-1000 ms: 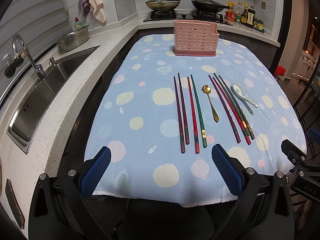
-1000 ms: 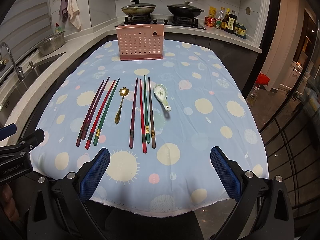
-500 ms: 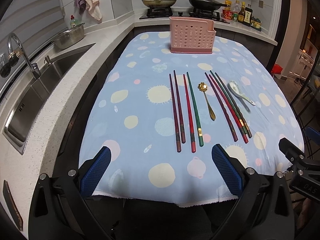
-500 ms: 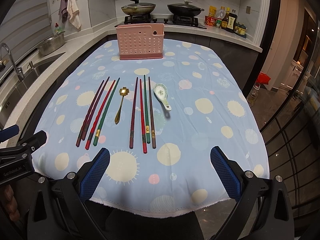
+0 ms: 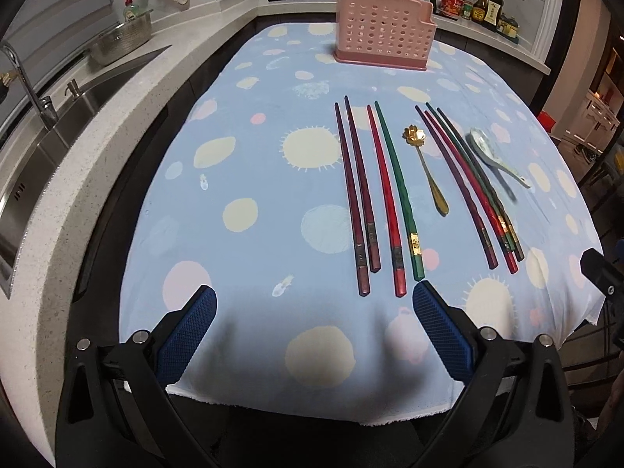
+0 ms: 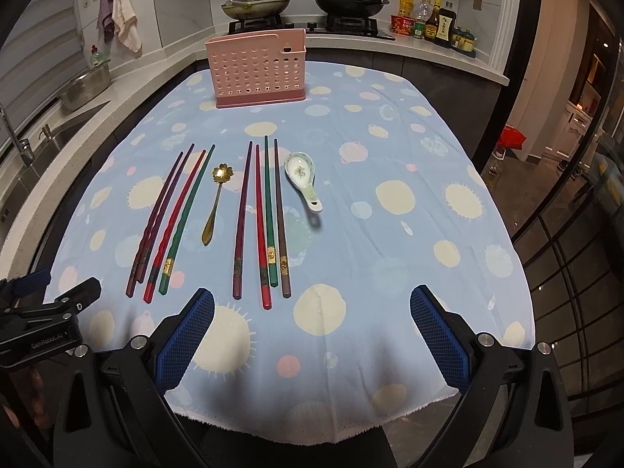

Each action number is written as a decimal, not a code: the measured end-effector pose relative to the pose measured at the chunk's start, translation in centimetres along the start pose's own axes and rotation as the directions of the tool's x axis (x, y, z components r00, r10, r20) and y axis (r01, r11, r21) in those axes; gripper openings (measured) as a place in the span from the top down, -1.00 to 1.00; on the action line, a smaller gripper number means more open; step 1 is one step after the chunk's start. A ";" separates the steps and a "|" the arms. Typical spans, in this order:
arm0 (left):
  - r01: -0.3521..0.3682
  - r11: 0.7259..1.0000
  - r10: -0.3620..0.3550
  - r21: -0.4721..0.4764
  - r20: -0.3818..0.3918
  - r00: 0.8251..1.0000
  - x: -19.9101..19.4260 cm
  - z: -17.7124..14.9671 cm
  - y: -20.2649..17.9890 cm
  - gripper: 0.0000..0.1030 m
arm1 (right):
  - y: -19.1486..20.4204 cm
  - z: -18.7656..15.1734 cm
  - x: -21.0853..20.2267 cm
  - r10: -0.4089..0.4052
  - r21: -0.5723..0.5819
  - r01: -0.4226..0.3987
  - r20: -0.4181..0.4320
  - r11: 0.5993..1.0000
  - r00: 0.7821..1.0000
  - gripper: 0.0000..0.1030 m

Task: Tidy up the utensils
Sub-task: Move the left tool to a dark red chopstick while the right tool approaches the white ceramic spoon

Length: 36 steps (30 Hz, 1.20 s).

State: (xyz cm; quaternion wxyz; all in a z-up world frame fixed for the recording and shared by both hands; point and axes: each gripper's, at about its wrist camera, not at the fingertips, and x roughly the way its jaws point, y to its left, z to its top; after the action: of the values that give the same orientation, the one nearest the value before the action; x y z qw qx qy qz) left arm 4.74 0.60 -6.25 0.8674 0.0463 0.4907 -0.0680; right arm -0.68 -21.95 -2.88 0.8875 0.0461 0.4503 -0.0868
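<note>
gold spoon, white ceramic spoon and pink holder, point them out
gold spoon (image 6: pixel 220 172), right wrist view, on its flower-shaped bowl
white ceramic spoon (image 6: pixel 299 167), right wrist view, on its bowl
pink holder (image 6: pixel 257 74), right wrist view, on its perforated front wall

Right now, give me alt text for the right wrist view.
Eight chopsticks in two groups of four, a gold spoon between them and a ceramic spoon lie on a spotted tablecloth. A pink holder stands beyond; the open right gripper frames the near edge.

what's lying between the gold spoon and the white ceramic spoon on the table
Four chopsticks lie side by side between the gold spoon and the ceramic spoon, clearest in the right wrist view.
</note>
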 end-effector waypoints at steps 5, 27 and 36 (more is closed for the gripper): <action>0.008 1.000 -0.007 0.015 -0.039 0.999 2.7 0.1 -0.3 -0.82 | 0.1 0.5 1.4 -0.003 0.005 0.003 -0.019 1.000 1.000 -0.87; 0.044 0.999 -0.043 0.006 -0.060 0.997 5.4 0.9 0.7 -0.19 | 1.5 2.1 3.7 0.006 -0.006 -0.006 -0.052 1.000 0.999 -0.87; 0.089 0.996 -0.088 0.017 -0.054 0.995 5.5 1.6 0.6 0.54 | 0.4 3.8 4.4 0.009 0.020 -0.009 -0.020 1.000 1.000 -0.87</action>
State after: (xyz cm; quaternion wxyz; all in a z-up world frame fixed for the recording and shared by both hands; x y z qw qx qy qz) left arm 8.97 0.55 -10.11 0.8498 0.0347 0.5144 -0.1101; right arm 4.96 -22.65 -4.12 0.8828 0.0577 0.4580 -0.0867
